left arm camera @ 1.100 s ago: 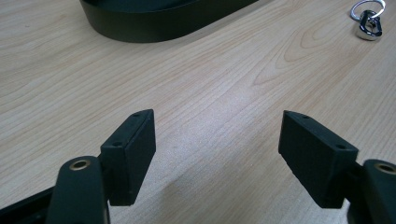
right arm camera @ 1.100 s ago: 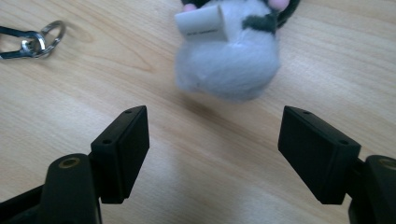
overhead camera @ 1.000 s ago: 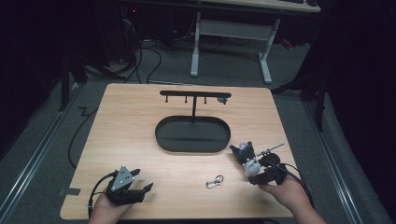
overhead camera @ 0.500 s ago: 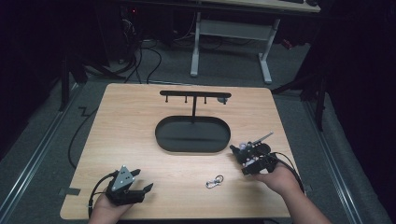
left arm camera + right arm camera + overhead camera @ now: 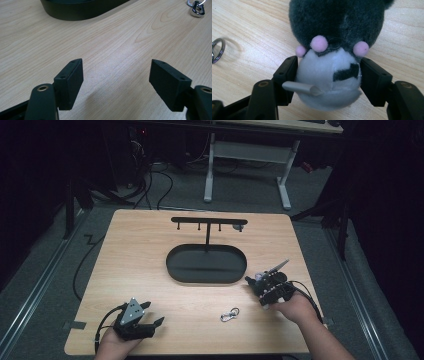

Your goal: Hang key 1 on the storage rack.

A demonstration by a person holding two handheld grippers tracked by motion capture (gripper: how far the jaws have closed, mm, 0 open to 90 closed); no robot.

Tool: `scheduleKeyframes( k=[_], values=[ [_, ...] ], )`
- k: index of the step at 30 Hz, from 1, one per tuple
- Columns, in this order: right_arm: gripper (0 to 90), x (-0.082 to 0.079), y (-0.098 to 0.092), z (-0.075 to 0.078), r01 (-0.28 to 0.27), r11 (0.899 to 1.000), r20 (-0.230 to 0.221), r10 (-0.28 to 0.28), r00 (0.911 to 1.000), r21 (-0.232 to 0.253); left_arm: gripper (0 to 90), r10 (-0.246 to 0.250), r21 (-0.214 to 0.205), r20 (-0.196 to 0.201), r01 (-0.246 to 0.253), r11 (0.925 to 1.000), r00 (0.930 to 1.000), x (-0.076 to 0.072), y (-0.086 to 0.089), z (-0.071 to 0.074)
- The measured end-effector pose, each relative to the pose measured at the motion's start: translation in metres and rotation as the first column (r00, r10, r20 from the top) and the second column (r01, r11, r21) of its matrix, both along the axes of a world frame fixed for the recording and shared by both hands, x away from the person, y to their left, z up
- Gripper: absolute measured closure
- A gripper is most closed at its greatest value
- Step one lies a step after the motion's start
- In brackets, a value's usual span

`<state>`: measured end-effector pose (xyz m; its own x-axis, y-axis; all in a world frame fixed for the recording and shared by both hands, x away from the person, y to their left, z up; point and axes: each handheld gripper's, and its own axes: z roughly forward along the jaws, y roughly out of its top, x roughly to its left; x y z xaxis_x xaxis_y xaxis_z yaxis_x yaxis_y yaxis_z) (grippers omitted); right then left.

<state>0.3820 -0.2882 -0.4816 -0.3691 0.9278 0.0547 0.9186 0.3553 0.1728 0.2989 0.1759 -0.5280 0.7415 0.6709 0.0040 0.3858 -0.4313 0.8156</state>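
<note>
Pinching a fuzzy plush toy (image 5: 329, 57), grey fur w/ white belly & pink pom-poms, right gripper (image 5: 328, 75) has just been closing, pads pressing both flanks over woodgrain table (image 5: 249, 25). Left gripper (image 5: 116, 75) gapes wide, nothing btwn pads. Left gripper view adds shiny metal clip (image 5: 197, 7) far ahead-right, smooth black oval tray (image 5: 80, 10) ahead.

free: bare table (image 5: 140, 265) left and front-left | blocked centre: oval tray (image 5: 206, 265) with hook rack (image 5: 207, 222) | front-right: key clip (image 5: 229, 314) lies near plush toy (image 5: 329, 57)
</note>
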Motion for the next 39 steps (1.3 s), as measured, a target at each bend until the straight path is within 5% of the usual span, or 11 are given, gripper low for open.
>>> scheduleKeyframes(
  k=[14, 30, 39],
  values=[
    [49.1, 0.0, 0.004, 0.0, -0.018, 1.0, 0.004, 0.018, 0.9998, -0.026, 28.1, -0.003, 0.004, -0.003, 0.003, 1.0, 1.0, 0.0, 0.0, 0.0],
    [49.0, -0.012, 0.014, 0.056, -0.074, 0.997, 0.031, 0.073, 0.9968, 0.024, 27.8, 0.003, -0.009, 0.012, -0.003, 1.0, 0.9999, -0.001, 0.0, 0.0],
    [48.9, -0.014, 0.017, 0.071, -0.082, 0.996, 0.042, 0.081, 0.9958, 0.03, 27.8, 0.007, -0.022, 0.018, -0.007, 0.9997, 0.9998, -0.001, 0.001, 0.002]
  ],
)
